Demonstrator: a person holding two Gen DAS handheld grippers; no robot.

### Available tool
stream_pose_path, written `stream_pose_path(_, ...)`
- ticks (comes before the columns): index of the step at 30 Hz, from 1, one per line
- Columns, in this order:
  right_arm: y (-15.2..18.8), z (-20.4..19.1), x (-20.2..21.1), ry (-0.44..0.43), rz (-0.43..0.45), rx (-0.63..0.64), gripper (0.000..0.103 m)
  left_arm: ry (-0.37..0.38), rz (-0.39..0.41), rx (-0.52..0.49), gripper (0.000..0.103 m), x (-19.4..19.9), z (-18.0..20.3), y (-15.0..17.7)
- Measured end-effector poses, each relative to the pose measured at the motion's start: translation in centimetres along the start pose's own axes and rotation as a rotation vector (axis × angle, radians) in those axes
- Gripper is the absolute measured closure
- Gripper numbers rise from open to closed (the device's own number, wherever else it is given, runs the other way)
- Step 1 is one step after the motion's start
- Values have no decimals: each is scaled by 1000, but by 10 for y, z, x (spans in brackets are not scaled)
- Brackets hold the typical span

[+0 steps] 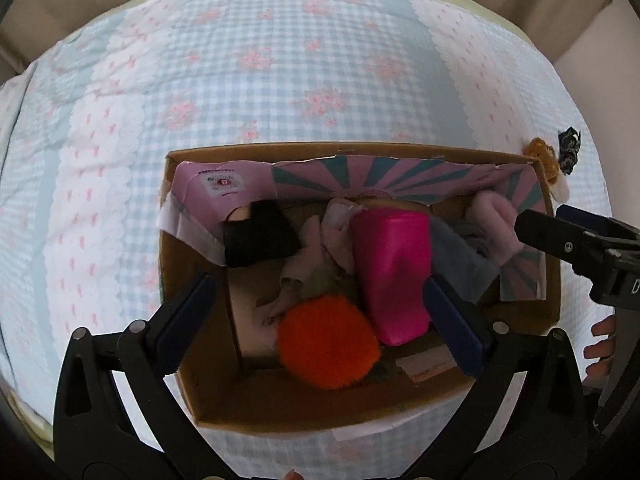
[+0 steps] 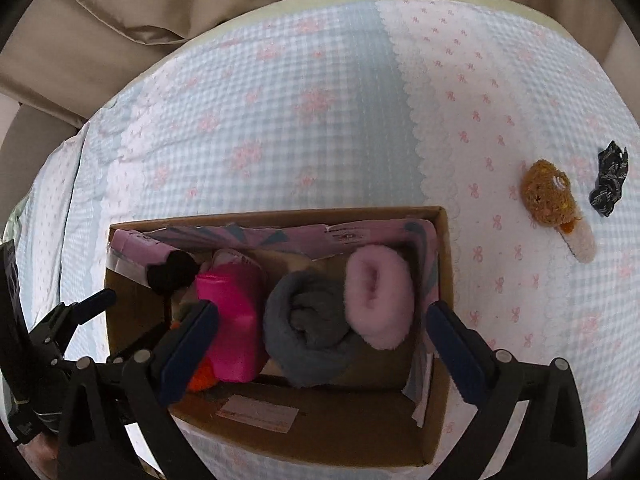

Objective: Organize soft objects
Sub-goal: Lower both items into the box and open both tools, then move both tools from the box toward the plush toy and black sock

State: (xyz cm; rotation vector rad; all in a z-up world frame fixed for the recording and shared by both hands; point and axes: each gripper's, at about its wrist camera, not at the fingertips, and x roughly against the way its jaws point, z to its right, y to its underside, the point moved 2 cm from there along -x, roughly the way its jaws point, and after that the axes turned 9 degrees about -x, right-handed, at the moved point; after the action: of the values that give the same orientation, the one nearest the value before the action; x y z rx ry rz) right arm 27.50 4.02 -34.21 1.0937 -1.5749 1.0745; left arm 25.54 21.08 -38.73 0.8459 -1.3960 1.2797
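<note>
An open cardboard box (image 1: 360, 150) (image 2: 280, 214) sits on a checked bedspread. Inside lie a fuzzy orange ball (image 1: 328, 340), a magenta pouch (image 1: 392, 272) (image 2: 232, 320), a black item (image 1: 260, 236), beige cloth (image 1: 304, 264), a rolled grey sock (image 2: 308, 332) and a rolled pink fuzzy sock (image 2: 378, 296). My left gripper (image 1: 318, 284) hangs open over the orange ball, its pads clear of it. Over the grey and pink rolls my right gripper (image 2: 322, 308) is open too, touching neither. Each gripper also shows at the edge of the other's view.
On the bedspread to the right of the box lie a brown plush toy (image 2: 548, 196) and a black scrunchie (image 2: 610, 180). Beige fabric (image 2: 160, 8) borders the far side of the bed. A person's fingers (image 1: 600, 344) show at the right edge.
</note>
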Motion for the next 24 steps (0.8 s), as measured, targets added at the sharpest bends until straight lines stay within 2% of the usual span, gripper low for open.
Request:
stream_pose_path(9,9,-5,25,-13,61,27,0,-10,48,18,0,29,1,11)
stream_pose_path(15,21,-16,51,-23,93,58,0,-22,97,34,0,62,1,25)
stream_pose_path(24,50,-37,115,-14,189,99,0,-107,162,103,0,128,3,54)
